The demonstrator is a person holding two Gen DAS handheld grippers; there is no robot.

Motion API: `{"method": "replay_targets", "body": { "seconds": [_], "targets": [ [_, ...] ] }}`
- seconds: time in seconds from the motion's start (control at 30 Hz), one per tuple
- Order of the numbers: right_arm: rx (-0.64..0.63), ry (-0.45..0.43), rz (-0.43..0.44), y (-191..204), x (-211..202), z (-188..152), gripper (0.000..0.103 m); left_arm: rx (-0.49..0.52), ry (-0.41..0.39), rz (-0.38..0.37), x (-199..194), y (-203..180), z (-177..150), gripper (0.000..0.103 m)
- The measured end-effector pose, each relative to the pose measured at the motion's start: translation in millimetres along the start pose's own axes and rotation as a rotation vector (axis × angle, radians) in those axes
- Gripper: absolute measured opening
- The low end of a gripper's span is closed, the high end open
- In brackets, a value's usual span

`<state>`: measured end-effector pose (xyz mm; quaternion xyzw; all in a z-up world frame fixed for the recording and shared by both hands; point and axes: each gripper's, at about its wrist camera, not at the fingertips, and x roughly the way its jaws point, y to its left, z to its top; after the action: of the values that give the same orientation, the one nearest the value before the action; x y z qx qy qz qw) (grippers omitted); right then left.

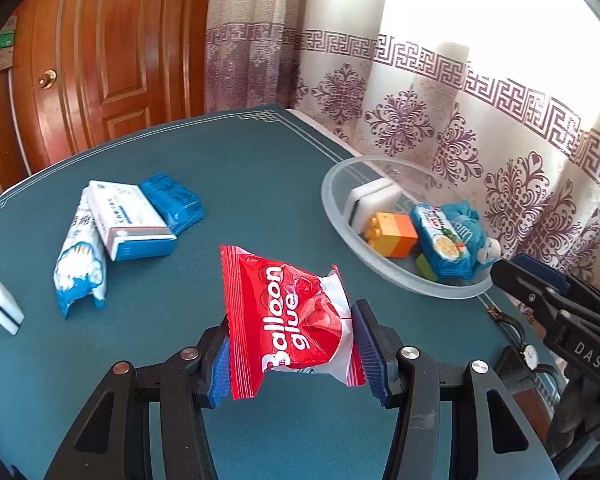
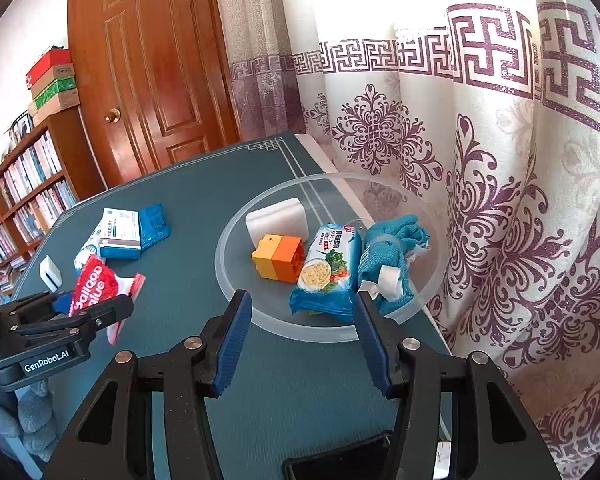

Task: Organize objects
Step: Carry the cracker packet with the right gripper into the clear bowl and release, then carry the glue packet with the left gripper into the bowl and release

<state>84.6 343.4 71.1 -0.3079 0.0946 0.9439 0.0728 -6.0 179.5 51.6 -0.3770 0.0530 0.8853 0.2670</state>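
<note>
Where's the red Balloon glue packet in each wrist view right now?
Left wrist: Balloon glue packet at lower centre, clamped in the left gripper.
Right wrist: same packet at lower left, in the left gripper.
Shared landmark: clear bowl holding the orange-yellow block.

A bowl [image 2: 236,308] is sitting at the desk's [image 2: 204,200] right edge, holding a toy block [image 2: 278,256], a cracker packet [image 2: 328,268] and a sponge [image 2: 276,216]; a box [image 2: 120,234] is lying well left.
</note>
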Motion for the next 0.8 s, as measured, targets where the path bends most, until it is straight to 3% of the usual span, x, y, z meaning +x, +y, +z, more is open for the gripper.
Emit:
{"method": "replay_targets", "body": {
  "seconds": [0.5,0.8],
  "targets": [
    [0.026,-0.009,-0.002,-22,1,-4,0.054,0.117,-0.015,-0.083,30,-56,31,0.056],
    [0.055,-0.012,-0.015,-33,2,-4,0.054,0.103,0.017,-0.175,54,-68,42,0.056]
  ]
}}
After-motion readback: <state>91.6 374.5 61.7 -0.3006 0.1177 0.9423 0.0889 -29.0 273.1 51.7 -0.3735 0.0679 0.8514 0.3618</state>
